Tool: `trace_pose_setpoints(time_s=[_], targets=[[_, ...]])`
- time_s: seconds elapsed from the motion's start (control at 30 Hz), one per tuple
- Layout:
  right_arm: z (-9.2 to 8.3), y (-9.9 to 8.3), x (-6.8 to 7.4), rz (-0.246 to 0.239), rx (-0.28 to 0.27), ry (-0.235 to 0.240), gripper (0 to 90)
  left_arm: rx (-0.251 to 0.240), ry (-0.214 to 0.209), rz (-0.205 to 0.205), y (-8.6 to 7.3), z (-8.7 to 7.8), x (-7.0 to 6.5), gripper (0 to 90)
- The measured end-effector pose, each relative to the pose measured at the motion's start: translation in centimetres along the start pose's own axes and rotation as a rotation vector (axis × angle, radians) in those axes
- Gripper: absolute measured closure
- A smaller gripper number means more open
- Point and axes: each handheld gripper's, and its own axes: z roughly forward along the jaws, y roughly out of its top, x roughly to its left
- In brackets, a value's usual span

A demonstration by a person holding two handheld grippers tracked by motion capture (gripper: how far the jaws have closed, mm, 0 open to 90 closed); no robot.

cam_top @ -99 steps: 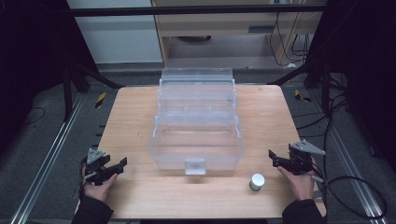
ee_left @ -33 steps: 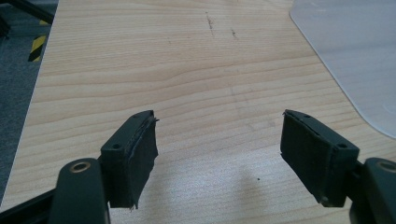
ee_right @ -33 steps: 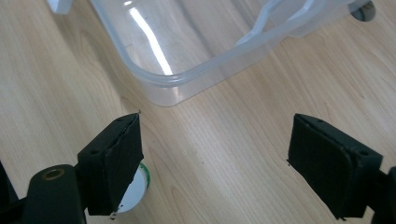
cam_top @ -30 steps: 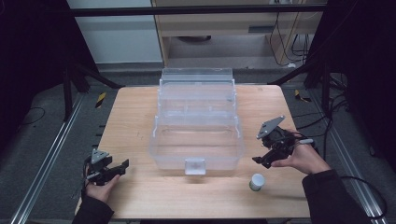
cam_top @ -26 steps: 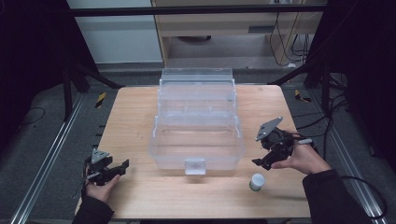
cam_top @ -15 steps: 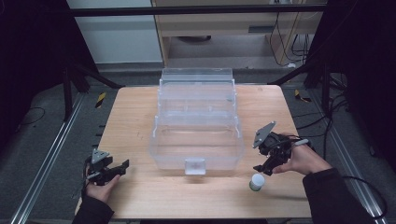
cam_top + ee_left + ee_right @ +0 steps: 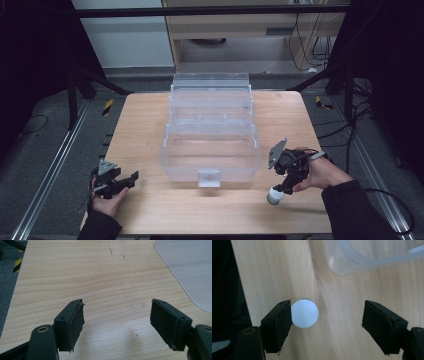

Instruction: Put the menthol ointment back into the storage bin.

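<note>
Because the small upright bottle with a round white cap (image 7: 304,313), standing on the wooden table (image 7: 150,130) just beside the clear plastic box (image 7: 210,150), looks light, rigid and smooth, the right gripper (image 7: 327,322), whose half-open jaws have just been closing around it, one pad touching, should clamp the cap's sides squarely

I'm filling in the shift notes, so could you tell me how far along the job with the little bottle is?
Early. Done: the right gripper is over the white-capped bottle, jaws just closing around it. In hand: the grab; one pad looks at the cap, the other is apart, so nothing is held. Left: gripping, lifting. The left gripper waits open on the table.
</note>
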Motion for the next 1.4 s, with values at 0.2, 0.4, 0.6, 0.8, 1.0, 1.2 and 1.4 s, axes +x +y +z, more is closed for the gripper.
trace_pose_setpoints(time_s=[0.2, 0.4, 0.6, 0.8, 1.0, 1.2, 1.4], targets=[[1.0, -0.4, 0.4, -0.038, 0.022, 0.033, 26.5, -0.001, 0.000, 0.001, 0.0, 0.0, 0.0, 26.5], [1.6, -0.7, 0.8, -0.057, 0.050, 0.049, 29.0, -0.001, 0.000, 0.002, 0.0, 0.0, 0.0, 26.5], [2.2, -0.9, 1.3, -0.091, 0.068, 0.073, 33.8, -0.002, 0.000, 0.002, 0.0, 0.0, 0.0, 26.5], [2.9, -1.0, 1.6, -0.101, 0.082, 0.072, 35.2, -0.001, -0.001, 0.003, 0.0, 0.0, 0.0, 26.5], [3.7, -1.1, 1.8, -0.106, 0.101, 0.075, 35.2, -0.002, 0.000, 0.002, 0.0, 0.0, 0.0, 26.5], [4.3, -1.2, 1.9, -0.126, 0.099, 0.067, 37.2, -0.002, 0.001, 0.003, 0.0, 0.0, 0.0, 26.5], [5.0, -1.1, 2.0, -0.134, 0.114, 0.076, 39.3, -0.001, 0.001, 0.004, 0.0, 0.0, 0.0, 26.6]])
